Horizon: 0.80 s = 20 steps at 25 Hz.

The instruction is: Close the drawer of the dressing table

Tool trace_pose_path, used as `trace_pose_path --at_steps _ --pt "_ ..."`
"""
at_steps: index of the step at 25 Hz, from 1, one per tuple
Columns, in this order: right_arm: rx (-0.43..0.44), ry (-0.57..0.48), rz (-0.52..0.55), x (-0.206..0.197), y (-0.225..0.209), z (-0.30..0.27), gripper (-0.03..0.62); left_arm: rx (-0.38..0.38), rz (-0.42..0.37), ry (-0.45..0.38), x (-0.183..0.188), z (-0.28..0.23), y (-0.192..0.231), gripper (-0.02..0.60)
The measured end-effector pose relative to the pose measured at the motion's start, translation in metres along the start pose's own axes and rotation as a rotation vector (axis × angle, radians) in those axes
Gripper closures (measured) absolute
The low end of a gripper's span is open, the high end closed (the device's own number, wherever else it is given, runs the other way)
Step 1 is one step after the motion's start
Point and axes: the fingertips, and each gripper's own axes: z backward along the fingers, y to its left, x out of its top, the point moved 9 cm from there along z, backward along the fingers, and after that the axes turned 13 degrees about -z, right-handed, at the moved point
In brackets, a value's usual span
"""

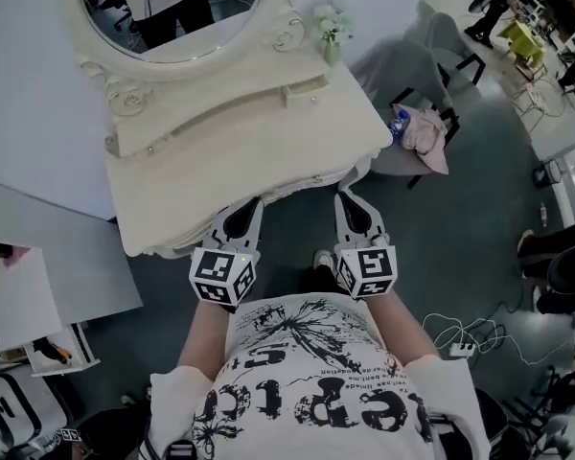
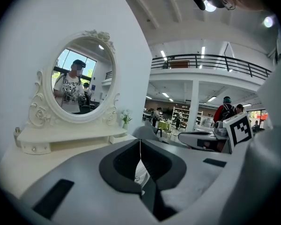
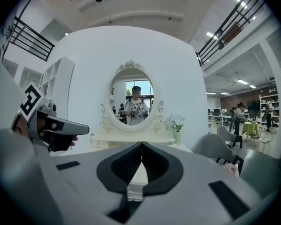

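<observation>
— Head view?
— The left gripper (image 1: 250,207) and right gripper (image 1: 347,199) are held side by side, tips at the counter (image 1: 220,151) edge. The drawer cannot be made out.
— Left gripper view?
— Jaws are pressed together, empty; the counter is seen ahead-left.
— Right gripper view?
— Likewise closed, empty; the counter lies straight ahead.

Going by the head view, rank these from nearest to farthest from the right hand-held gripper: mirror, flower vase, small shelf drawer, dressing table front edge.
1. Nearest: dressing table front edge, just ahead of the right hand-held gripper.
2. Next: small shelf drawer, further back on the tabletop.
3. Then: flower vase, at the back right corner.
4. Farthest: mirror, at the back, off to the left.
</observation>
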Motion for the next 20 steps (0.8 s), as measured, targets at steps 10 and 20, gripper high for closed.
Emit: trace_pose_path --at_steps 10,20 --pt "0.152 0.053 0.056 0.052 -0.110 -0.098 0.577 0.150 0.042 -0.009 0.032 -0.118 -0.007 0.561" --pt "0.191 0.144 0.054 0.052 -0.146 -0.182 0.577 0.209 0.093 0.019 0.030 -0.180 0.032 0.561"
